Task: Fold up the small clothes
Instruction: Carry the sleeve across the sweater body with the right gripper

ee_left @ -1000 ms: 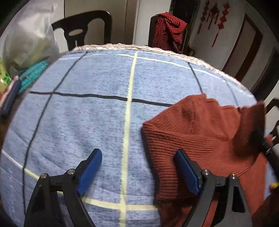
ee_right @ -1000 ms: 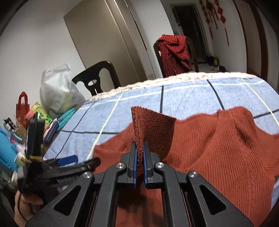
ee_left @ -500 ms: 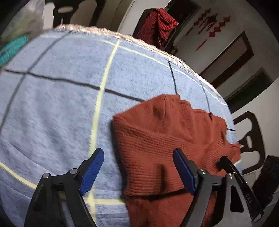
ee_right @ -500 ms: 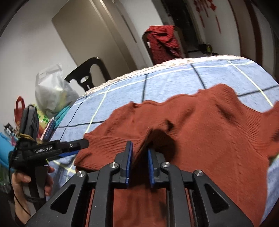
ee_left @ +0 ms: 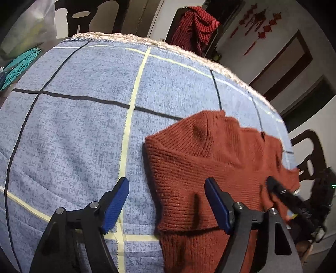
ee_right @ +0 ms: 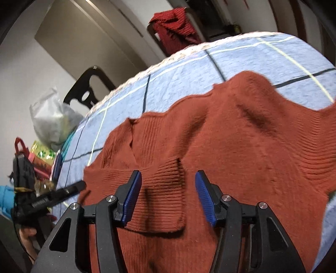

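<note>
A rust-red knitted sweater [ee_left: 210, 159] [ee_right: 241, 136] lies on a blue checked blanket [ee_left: 84, 126] [ee_right: 262, 58]. One ribbed cuff [ee_right: 166, 193] is folded over onto the sweater's body. Just above that cuff my right gripper [ee_right: 168, 195] hovers, its jaws opening; the cuff lies between them and the pads do not press on it. My left gripper [ee_left: 166, 201] straddles the sweater's left folded edge, one blue pad over the blanket and one over the knit; its jaws are closing a little and grip nothing. Each gripper shows in the other's view, the right gripper [ee_left: 287, 195] at the sweater's right edge.
Dark chairs [ee_left: 84, 16] stand beyond the table's far edge, one draped with a red checked cloth [ee_left: 197, 25] [ee_right: 174, 23]. A plastic bag [ee_right: 54, 117], a teal mat [ee_left: 19, 65] and small clutter crowd the table's left side. A hand [ee_right: 27, 233] holds the left gripper.
My right gripper let go of the sleeve cuff that it held raised, and the cuff now lies folded on the sweater. The right gripper moved down and forward. The left gripper tilted and narrowed slightly.
</note>
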A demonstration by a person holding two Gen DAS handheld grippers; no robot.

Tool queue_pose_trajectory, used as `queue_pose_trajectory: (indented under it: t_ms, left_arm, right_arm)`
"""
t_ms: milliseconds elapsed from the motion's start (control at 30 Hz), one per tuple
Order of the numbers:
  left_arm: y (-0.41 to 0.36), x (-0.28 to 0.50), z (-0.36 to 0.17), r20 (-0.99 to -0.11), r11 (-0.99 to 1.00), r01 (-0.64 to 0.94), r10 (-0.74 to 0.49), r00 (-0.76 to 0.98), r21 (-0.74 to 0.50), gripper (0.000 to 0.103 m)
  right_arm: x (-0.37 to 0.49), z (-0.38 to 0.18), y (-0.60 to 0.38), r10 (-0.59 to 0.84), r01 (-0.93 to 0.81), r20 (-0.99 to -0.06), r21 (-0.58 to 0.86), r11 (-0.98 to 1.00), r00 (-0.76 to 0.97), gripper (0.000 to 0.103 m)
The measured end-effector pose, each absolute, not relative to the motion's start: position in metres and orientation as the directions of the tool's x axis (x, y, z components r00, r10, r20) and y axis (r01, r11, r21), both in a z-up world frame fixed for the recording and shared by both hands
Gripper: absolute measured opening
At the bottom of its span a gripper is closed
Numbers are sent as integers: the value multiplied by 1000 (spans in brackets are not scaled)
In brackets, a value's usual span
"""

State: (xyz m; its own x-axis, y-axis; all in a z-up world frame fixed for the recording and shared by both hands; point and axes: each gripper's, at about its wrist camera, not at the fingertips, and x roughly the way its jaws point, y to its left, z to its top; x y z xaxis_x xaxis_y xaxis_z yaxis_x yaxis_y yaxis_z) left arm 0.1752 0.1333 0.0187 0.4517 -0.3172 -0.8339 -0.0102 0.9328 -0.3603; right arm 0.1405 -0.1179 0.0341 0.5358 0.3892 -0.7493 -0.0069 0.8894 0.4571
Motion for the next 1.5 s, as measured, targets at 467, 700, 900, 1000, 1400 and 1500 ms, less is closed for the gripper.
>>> queue_pose_trajectory:
  t_ms: [467, 700, 900, 1000, 1400, 1500]
  left_arm:
    - [151, 136, 41, -796, 931, 77, -345, 497, -356, 77]
    - [126, 100, 53, -756, 901, 265, -433, 491, -344, 77]
    - [100, 100, 50, -714, 849, 338, -526, 463, -406, 77]
    - [95, 107, 46, -701, 838, 334, -544, 461, -431, 77]
    - [109, 131, 31, -743, 902, 170, -424, 518, -397, 77]
    - [111, 127, 33, -758, 940, 150, -337, 558, -308, 77]
  right_arm:
    - [140, 94, -82, 525, -192, -624, 522, 831, 579, 6]
    - [154, 121, -50, 625, -281, -550, 584, 762, 554, 6]
    - [155, 131, -37, 725, -337, -471, 666, 666, 503, 6]
    - [156, 136, -36, 766, -362, -429, 698, 618, 478, 6]
    - [152, 124, -55, 784, -357, -431, 718, 598, 446, 6]
    - [153, 112, -65, 727, -314, -489, 678, 664, 483, 6]
